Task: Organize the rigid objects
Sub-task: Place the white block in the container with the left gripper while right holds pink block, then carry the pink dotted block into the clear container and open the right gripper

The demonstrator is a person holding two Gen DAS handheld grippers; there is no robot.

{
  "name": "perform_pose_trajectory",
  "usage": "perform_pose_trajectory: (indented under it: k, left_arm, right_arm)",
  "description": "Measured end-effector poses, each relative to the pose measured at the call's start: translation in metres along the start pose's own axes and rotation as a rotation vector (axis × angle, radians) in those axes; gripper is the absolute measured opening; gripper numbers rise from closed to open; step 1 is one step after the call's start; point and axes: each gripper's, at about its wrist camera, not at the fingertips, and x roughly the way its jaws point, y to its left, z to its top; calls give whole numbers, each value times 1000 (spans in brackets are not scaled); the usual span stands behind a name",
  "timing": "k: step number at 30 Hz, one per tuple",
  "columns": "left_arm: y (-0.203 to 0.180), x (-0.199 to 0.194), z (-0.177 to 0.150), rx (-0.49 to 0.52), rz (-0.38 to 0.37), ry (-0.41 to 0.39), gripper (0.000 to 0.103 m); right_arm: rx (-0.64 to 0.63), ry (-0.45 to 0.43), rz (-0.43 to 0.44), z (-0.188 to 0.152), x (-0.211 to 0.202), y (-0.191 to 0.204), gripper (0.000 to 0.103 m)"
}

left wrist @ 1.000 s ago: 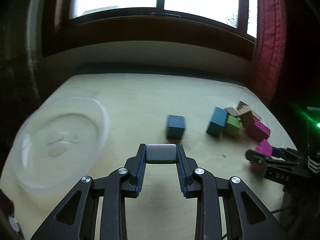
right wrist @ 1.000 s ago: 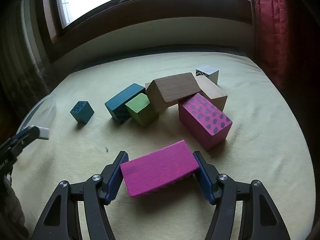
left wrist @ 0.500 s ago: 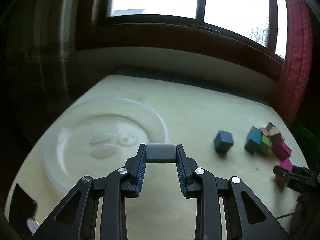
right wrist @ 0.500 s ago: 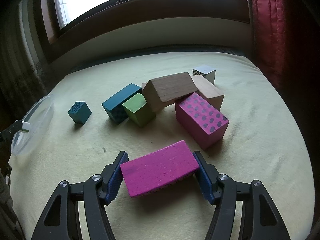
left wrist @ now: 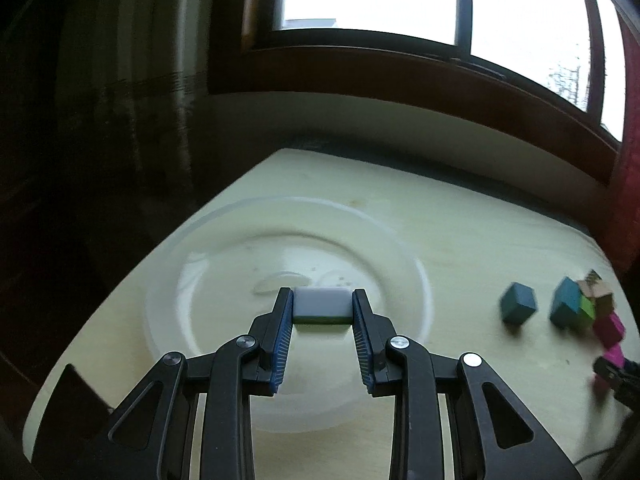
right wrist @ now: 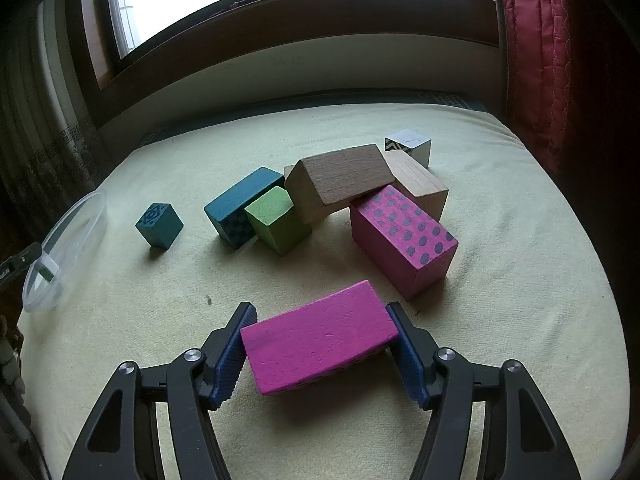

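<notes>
We see a small white tile with a green underside [left wrist: 322,305] pinched level in the left tool [left wrist: 322,312], above the clear round container [left wrist: 360,224]. A plain magenta block [right wrist: 318,338] sits flat, clamped by its short ends in the right tool [right wrist: 320,338]. Beyond it we have a dotted magenta block [right wrist: 404,240], two bare wooden blocks [right wrist: 340,178] leaning together, a green cube [right wrist: 276,220] against a long teal block [right wrist: 240,200], a patterned white cube [right wrist: 410,144] at the back, and a teal cube [right wrist: 159,225] alone to the left.
</notes>
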Motion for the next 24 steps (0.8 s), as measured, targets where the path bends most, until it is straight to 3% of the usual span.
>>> perform_pose_trajectory:
  k: [2,4,10,18,24]
  left_arm:
    - [3,0,0,-8,21,-3,44]
    - [4,-3,0,-17,27,-17,70]
    - [1,-8,-2,-6,25,-34,78]
    - [4,-8,6,-16,-1,-15,81]
    - [6,-20,15,29,-22,-45,85]
  right_arm:
    - [0,0,0,0,0,0,68]
    - [0,0,0,0,0,0,68]
    - [0,0,0,0,0,-1,68]
    - [5,-12,2,0,-2,-5,68]
    - [4,-36,-23,-2,-9,-2,68]
